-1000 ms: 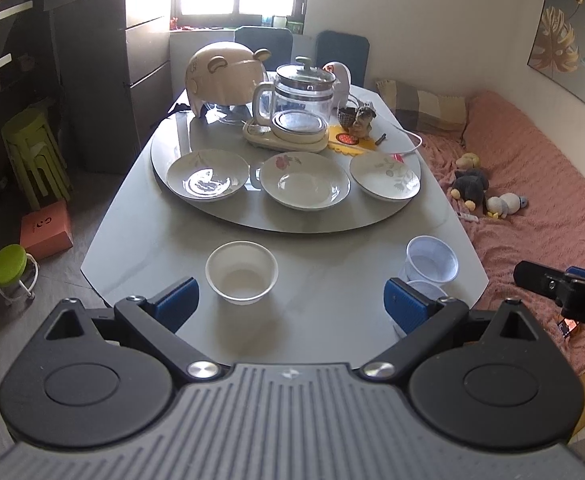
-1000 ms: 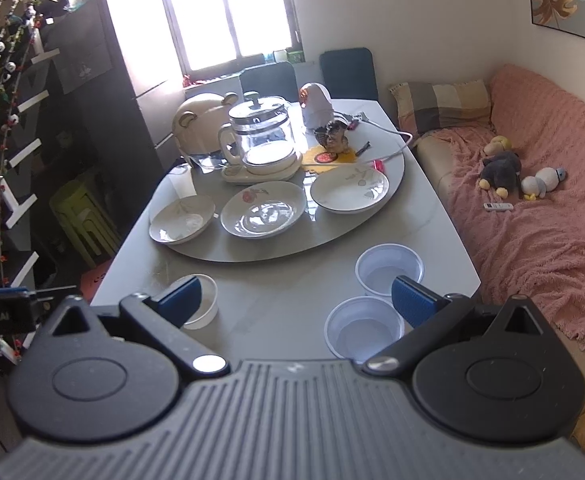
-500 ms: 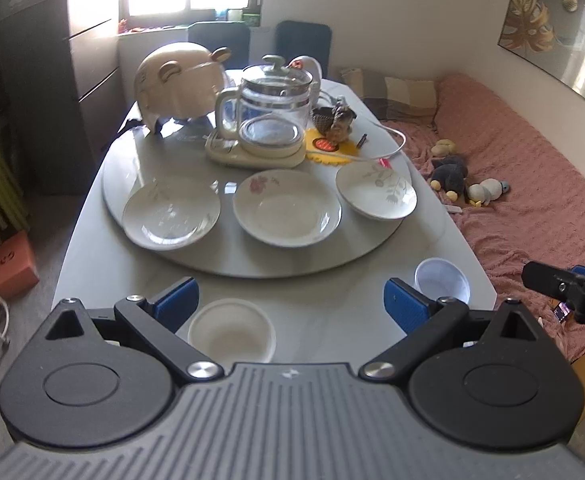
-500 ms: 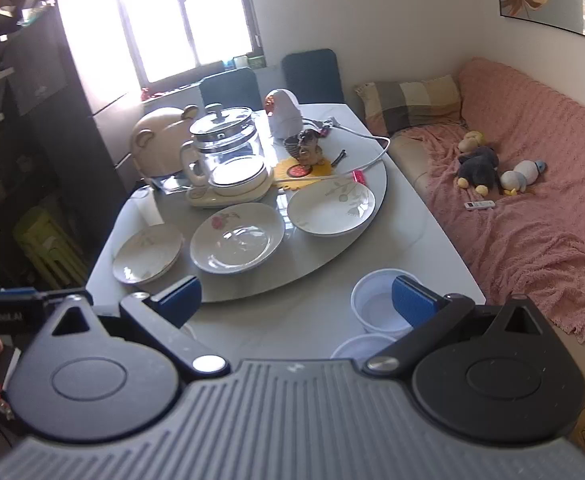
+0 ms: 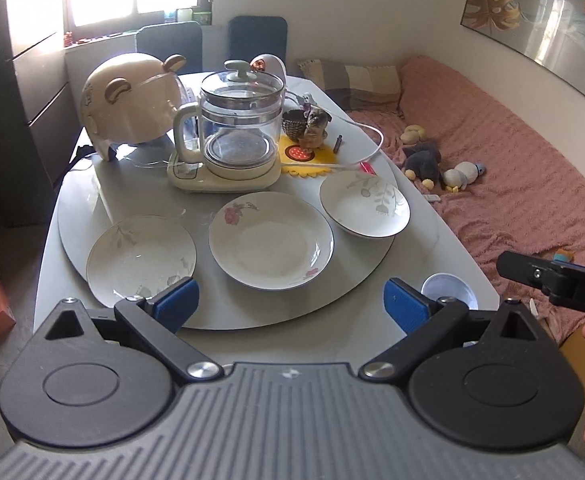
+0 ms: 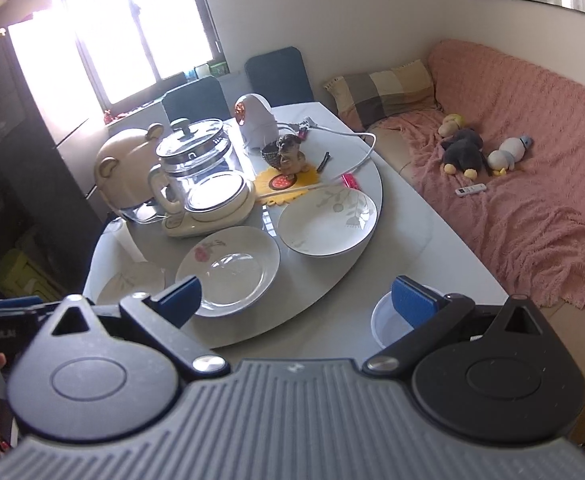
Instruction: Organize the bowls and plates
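Three white plates sit in a row on the grey turntable (image 5: pixel 104 184): a left plate (image 5: pixel 140 260), a middle plate with a pink rose (image 5: pixel 270 240) and a right plate with grey leaves (image 5: pixel 364 204). They also show in the right wrist view: left plate (image 6: pixel 132 282), middle plate (image 6: pixel 228 268), right plate (image 6: pixel 326 222). A small white bowl (image 5: pixel 446 290) stands on the table by the right edge, and shows in the right wrist view (image 6: pixel 392 324). My left gripper (image 5: pixel 290 306) is open and empty above the table's near side. My right gripper (image 6: pixel 294 304) is open and empty too.
A glass kettle on its base (image 5: pixel 240 128), a bear-shaped cover (image 5: pixel 132 104), a small basket with a figurine (image 5: pixel 306 128) and a white cable (image 5: pixel 366 148) crowd the back of the turntable. A pink-covered sofa (image 5: pixel 512 168) with soft toys runs along the right.
Both grippers have moved forward over the table toward the plates. The near bowls have slid below the views, and only one bowl still shows. Both grippers stay open.
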`<state>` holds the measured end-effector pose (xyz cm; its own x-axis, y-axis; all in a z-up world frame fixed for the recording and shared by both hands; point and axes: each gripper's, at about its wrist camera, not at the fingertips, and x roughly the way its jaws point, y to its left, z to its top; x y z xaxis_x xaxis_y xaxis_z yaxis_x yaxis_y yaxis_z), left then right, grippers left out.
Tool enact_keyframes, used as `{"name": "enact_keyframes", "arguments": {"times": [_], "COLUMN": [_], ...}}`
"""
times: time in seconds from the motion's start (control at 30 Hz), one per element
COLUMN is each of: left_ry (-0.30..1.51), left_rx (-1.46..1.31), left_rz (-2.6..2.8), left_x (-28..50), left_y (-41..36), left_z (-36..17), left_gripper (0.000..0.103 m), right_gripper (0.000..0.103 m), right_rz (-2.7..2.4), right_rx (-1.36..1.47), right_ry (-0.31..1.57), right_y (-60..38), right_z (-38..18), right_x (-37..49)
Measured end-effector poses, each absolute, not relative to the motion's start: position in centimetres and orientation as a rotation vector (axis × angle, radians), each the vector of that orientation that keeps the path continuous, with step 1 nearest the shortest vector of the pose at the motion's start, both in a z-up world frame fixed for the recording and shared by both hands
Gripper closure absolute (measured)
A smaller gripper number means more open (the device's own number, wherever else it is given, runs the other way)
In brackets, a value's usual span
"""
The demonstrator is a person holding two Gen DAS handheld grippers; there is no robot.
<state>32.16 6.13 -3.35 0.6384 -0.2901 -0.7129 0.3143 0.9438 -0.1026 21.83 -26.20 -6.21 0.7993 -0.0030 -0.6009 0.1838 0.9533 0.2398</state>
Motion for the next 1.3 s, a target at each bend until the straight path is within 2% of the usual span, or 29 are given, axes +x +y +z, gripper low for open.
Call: {"name": "enact_keyframes", "arguments": {"times": [0.33,0.57,1.1,1.2,1.3], "left_ry": [0.866,0.844,0.966,1.005,1.024], "left_rx": [0.089,0.053,0.132,0.138,0.151], "left_rz": [-0.350,-0.370,-0.399,-0.423,-0.472], "left_x": [39.1,44.9,55.7,57.7,59.8], "left_y": [3.3,-0.5,-7.6,-8.8,-10.3], "left_z": [-4.9,-4.8,-11.2,-12.5,-13.7], "left_gripper": [0.003,0.003,0.003,0.003,0.003], "right_gripper": [0.002,0.004,0.004,0.011,0.013], "right_rz": [-0.119,-0.125,-0.130,-0.109,-0.133], "right_rx": [0.335,0.364,0.426,0.440,0.423], "right_ry": [0.693,0.734,0.804,0.820,0.831], "right_y": [-28.6,-32.1,-38.7,-39.2,-39.4], "right_z": [-7.7,-9.3,-14.1,-15.3,-16.2], "right_x": [27.8,33.0,40.7,42.1,43.5]}}
